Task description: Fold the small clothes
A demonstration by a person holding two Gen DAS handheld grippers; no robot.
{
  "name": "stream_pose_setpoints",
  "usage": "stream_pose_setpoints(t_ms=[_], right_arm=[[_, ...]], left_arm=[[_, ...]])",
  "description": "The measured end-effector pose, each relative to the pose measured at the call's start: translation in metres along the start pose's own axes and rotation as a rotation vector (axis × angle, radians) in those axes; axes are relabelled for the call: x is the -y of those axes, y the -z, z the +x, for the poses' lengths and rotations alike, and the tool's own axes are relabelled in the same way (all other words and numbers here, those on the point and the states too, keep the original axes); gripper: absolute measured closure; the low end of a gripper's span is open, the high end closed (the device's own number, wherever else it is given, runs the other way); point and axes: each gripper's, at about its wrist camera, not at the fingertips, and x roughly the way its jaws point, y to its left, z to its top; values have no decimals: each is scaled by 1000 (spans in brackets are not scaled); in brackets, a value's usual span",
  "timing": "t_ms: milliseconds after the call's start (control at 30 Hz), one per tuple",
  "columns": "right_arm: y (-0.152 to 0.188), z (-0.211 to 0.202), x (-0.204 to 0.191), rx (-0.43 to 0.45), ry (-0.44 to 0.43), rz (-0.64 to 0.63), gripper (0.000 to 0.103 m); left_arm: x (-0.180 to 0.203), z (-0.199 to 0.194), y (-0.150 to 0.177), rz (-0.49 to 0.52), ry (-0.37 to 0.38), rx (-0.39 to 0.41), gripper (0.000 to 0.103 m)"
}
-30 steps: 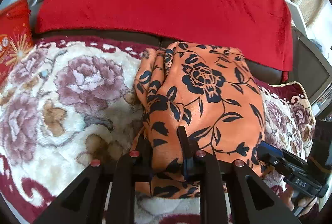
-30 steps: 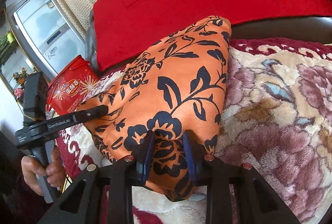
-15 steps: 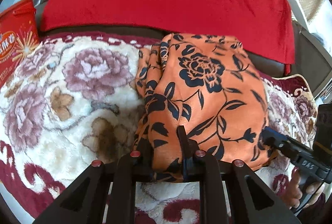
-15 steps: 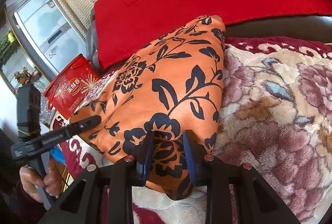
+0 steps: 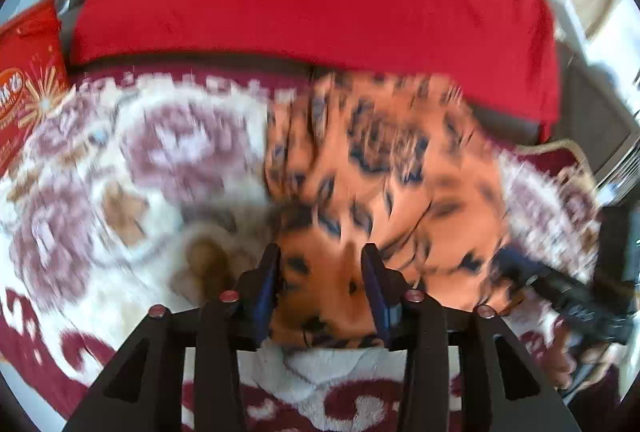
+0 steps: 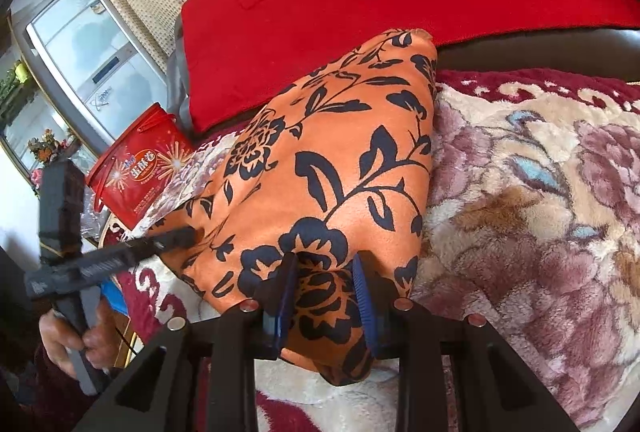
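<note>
Orange black-floral folded garment (image 6: 328, 168): lies on plush floral blanket (image 6: 540, 200), fold laid down. Left gripper (image 5: 320, 272): jaws opening, releasing near corner, cloth between. Right gripper (image 6: 326, 284): pinches opposite corner, anchoring fold.

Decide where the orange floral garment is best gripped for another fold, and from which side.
Grip the orange floral garment at its near edge, coming in low from the near side. That edge bunches up off the floral blanket, so pads can slip around it. The right tool already pinches there; the left tool is opening around the neighbouring corner.
</note>
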Motion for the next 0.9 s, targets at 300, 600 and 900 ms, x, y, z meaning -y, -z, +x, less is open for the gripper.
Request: stream_pose_setpoints(t_ms=[300, 600, 900], right_arm=[[-19, -7, -1, -33, -28, -4, 70], [-70, -10, 16, 103, -8, 91, 70], [-109, 60, 57, -3, 68, 138, 70]], left_arm=[[-22, -5, -33, -43, -44, 169, 41], [-5, 59, -65, -33, -127, 104, 41], [-12, 104, -38, -47, -194, -90, 40]])
